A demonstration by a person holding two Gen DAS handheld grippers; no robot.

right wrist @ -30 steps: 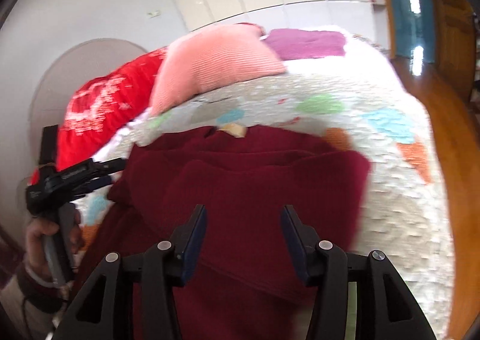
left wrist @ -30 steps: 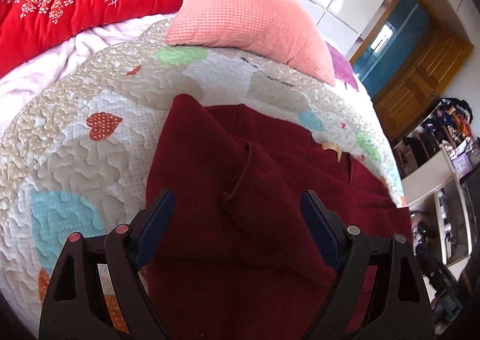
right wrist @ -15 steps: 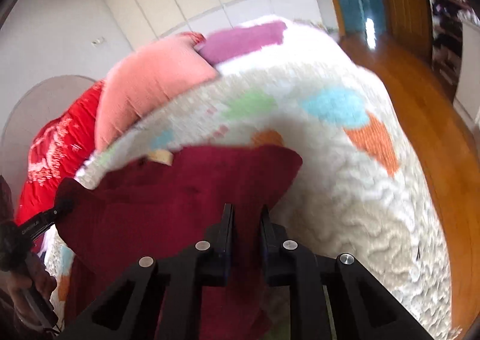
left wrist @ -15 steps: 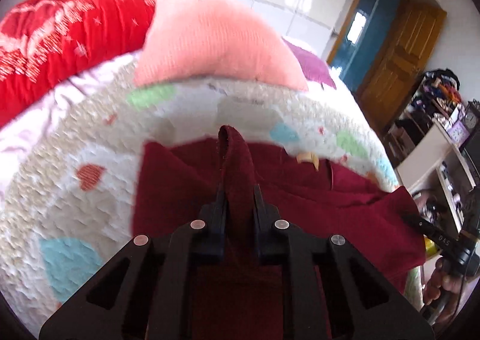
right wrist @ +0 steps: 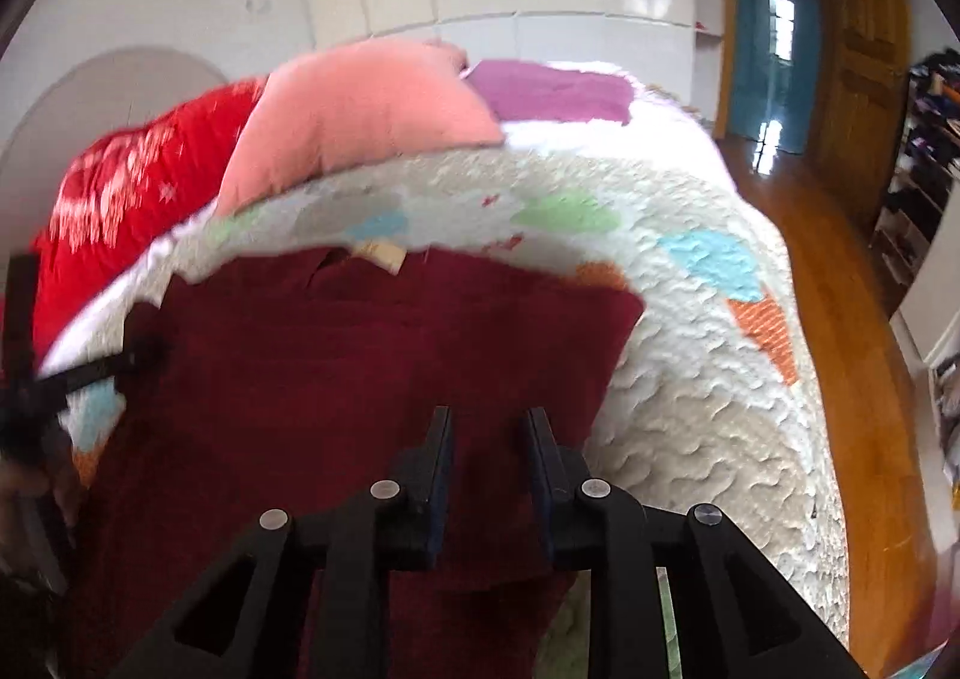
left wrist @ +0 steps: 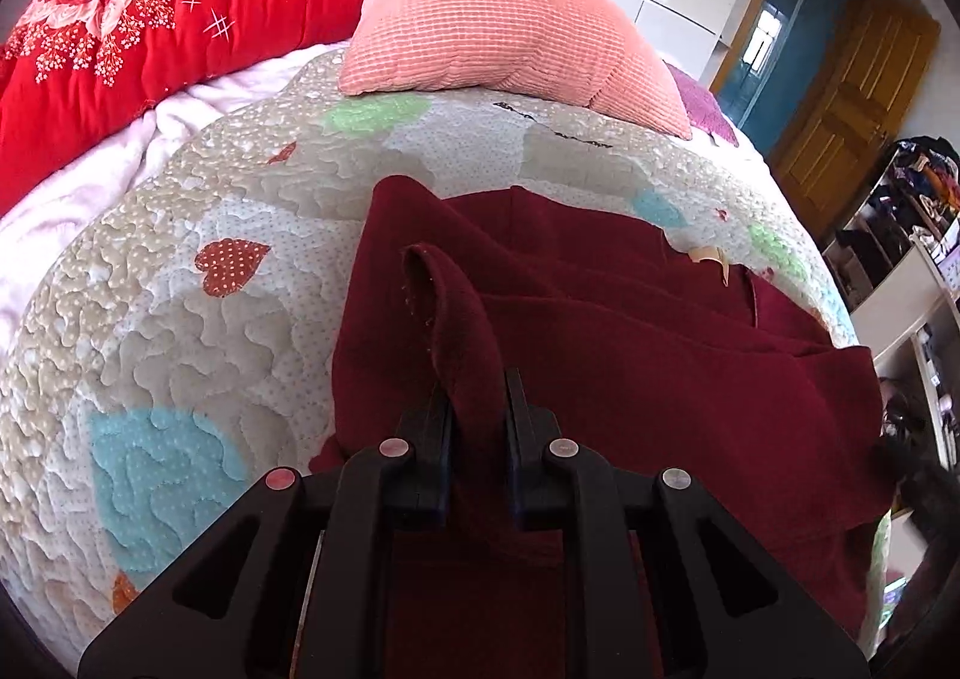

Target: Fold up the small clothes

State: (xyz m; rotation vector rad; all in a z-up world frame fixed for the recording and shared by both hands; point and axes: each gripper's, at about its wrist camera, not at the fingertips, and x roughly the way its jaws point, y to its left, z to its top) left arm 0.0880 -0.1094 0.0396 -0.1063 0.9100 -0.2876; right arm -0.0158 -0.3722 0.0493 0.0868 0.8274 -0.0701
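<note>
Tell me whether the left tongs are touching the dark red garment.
Touching. In the left wrist view, the left tongs are shut on a raised fold of the dark red garment, with cloth pinched between both pads.

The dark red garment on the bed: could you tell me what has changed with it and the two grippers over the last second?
The left gripper, wide open a second ago, has closed on a raised fold of the dark red garment. The right gripper also closed, and its fingers are now opening again, with cloth between them. The garment's right edge has shifted. The pink pillow, red quilt and patterned bedspread stayed put.
</note>
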